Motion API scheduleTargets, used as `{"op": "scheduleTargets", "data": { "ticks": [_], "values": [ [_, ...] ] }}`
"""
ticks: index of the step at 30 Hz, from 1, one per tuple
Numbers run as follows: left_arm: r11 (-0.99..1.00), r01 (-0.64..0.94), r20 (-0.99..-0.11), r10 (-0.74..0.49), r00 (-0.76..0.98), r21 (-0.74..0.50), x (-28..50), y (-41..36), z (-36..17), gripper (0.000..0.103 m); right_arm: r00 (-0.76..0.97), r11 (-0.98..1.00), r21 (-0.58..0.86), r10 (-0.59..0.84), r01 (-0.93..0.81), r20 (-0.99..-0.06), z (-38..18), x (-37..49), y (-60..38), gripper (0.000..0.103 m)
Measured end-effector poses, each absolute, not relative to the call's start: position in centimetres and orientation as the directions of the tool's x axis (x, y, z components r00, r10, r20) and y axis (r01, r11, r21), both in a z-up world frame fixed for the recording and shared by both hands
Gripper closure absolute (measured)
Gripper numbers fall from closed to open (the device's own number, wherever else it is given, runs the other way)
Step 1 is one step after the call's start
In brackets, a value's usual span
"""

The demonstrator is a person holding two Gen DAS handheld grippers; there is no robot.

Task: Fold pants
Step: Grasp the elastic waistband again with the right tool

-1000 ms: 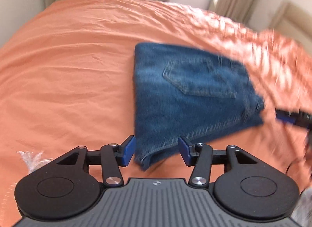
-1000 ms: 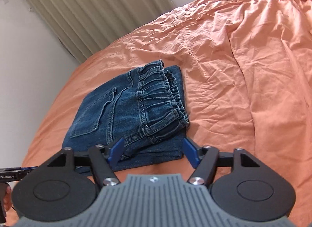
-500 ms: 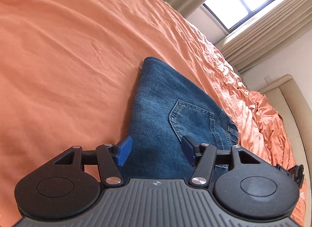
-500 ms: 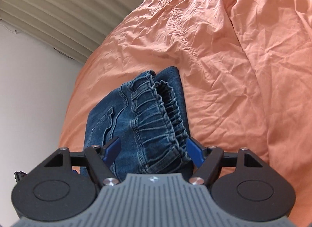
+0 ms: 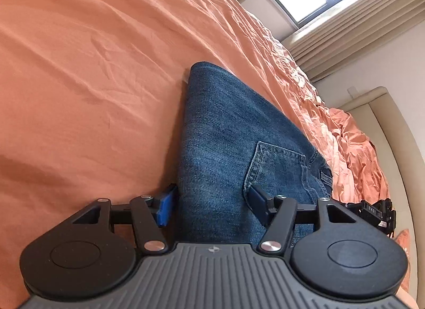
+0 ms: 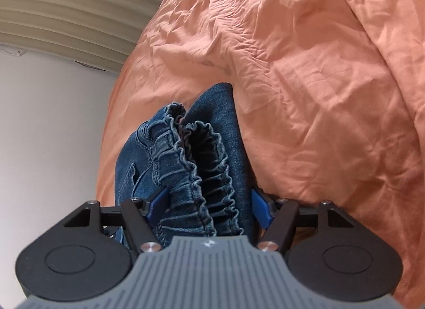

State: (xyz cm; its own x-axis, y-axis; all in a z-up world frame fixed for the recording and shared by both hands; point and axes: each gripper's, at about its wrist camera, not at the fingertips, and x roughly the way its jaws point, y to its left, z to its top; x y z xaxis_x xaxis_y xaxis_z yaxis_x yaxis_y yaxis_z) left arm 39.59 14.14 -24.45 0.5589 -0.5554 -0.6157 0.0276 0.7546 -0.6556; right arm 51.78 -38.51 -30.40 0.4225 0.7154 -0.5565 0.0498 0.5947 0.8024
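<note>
The blue denim pants lie on the orange bedsheet as a compact folded bundle w/ several layers stacked; back pocket faces up in the left wrist view, gathered elastic waistband faces the right wrist cam. Exact spot relative to the bed's edges can't be told from these close views; a beige headboard shows beyond the bundle on one side.

Left tongs straddle one end of the bundle. Their jaws have just been opening; denim sits between them, one pad at the fabric's side, the other over the top layer, not pinching. So: released.

Right tongs straddle the waistband end. Their jaws have just been closing, w/ the thick stack of layers between them; pads look right at the fabric's sides, but whether they press or only bracket it can't be told.

Progress, as a judgement: folding looks nearly done. Legs are already doubled over & the bundle is roughly rectangular. What's prob. left: squaring or pressing the ends, maybe one last tidy or shift of the stack, then letting go. Waistband layers gape a bit, so some neatening seems due.
</note>
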Motion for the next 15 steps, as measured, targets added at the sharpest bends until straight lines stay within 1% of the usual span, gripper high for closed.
{"op": "scheduleTargets", "data": {
  "ticks": [5,10,13,15],
  "values": [
    [0.785,0.085,-0.625,-0.549,0.555,-0.614,40.2,12.9,-24.0,0.036,0.412,0.612,0.79,0.714,0.026,-0.566,-30.4,52.8,-37.9,0.044],
    [0.787,0.125,-0.615,-0.56,0.555,-0.604,40.1,12.8,-23.8,0.043,0.41,0.639,0.77,0.703,-0.006,-0.581,-30.1,53.2,-37.2,0.055],
    [0.783,0.139,-0.606,-0.569,0.556,-0.607,40.1,12.8,-23.5,0.052,0.42,0.663,0.747,0.69,-0.04,-0.59,-29.4,53.0,-36.7,0.063],
    [0.783,0.146,-0.604,-0.57,0.557,-0.604,40.1,12.8,-23.2,0.06,0.427,0.678,0.733,0.68,-0.055,-0.596,-28.9,52.8,-36.5,0.067]
  ]
}}
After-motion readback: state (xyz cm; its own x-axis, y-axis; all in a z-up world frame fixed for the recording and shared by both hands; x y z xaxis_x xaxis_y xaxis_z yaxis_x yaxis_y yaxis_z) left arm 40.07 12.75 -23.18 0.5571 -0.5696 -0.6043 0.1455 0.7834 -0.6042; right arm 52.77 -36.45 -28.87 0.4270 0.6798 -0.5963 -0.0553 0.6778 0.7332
